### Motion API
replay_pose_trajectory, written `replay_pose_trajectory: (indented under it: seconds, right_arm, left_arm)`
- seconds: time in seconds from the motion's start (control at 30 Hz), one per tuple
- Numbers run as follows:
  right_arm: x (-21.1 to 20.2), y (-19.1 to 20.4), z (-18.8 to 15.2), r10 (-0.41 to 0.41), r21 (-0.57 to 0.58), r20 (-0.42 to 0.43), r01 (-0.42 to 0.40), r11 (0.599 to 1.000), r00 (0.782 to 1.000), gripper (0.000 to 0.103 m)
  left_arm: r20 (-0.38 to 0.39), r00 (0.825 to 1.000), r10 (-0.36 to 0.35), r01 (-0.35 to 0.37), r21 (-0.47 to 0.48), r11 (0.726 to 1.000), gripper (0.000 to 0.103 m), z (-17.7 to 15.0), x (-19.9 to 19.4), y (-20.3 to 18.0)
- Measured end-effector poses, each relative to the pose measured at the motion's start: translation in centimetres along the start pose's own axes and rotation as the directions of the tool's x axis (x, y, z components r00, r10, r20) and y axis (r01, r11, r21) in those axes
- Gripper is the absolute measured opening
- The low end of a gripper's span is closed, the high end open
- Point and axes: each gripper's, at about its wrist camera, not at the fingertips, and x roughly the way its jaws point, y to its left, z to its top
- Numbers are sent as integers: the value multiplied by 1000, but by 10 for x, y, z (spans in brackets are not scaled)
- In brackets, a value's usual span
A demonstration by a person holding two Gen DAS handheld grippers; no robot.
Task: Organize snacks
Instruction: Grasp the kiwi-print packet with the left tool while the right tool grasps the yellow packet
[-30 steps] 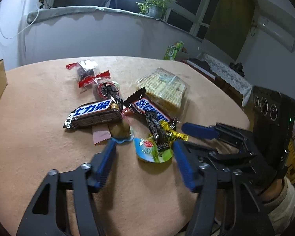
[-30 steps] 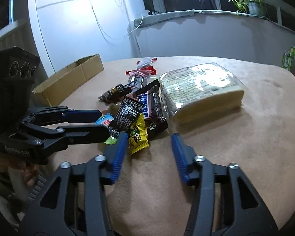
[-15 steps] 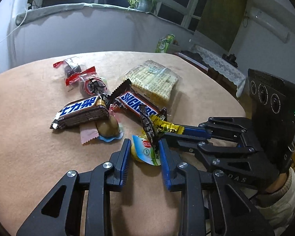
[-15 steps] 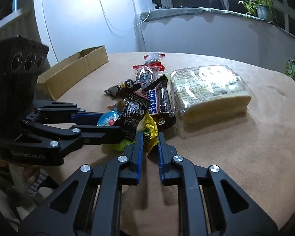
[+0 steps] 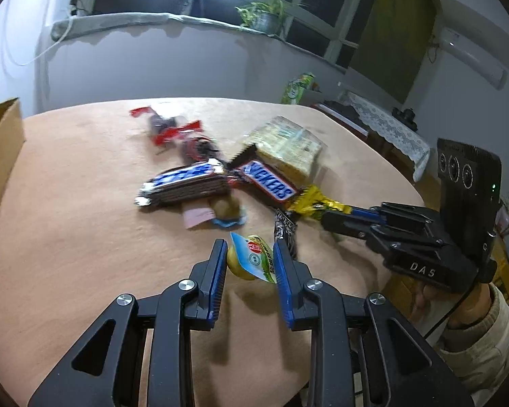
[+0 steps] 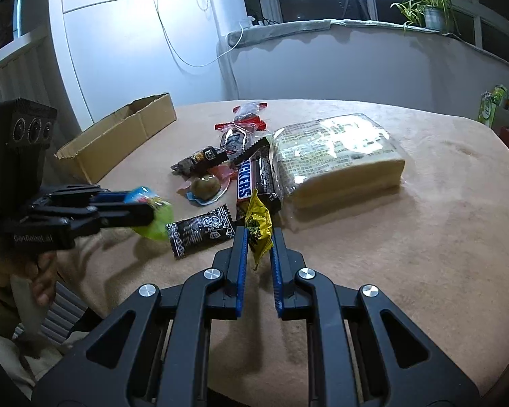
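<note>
My left gripper (image 5: 250, 249) is shut on a green jelly cup (image 5: 251, 259) and holds it just above the table; it also shows in the right wrist view (image 6: 154, 215). My right gripper (image 6: 258, 235) is shut on a yellow candy wrapper (image 6: 259, 227), lifted off the cloth; it also shows in the left wrist view (image 5: 317, 205). A black candy packet (image 6: 200, 232) lies between the grippers. Behind lie a Snickers bar (image 6: 254, 179), a second chocolate bar (image 5: 186, 185), a brown jelly cup (image 6: 205, 186) and red-ended wrapped sweets (image 6: 246, 123).
A large clear pack of wafers (image 6: 339, 156) lies at the right of the pile. An open cardboard box (image 6: 118, 139) stands at the table's left edge. The round table (image 6: 441, 237) has a tan cloth. A green carton (image 6: 492, 105) stands beyond the far edge.
Both grippers closed from open: the left on the green jelly cup, the right on the yellow wrapper. Both have lifted and pulled their snacks back from the pile.
</note>
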Motion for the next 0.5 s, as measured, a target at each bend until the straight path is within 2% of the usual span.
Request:
replay_pose_trajectory:
  seconds: [0.23, 0.5]
  right_arm:
    - [-6, 3, 3, -9, 2, 30, 9, 1000, 1000, 13]
    - [-18, 9, 15, -24, -8, 69, 25, 1000, 997, 13]
  left_arm:
    - [35, 998, 59, -57, -58, 997, 26, -4, -21, 26]
    - [99, 989, 107, -101, -57, 993, 26, 5, -43, 32]
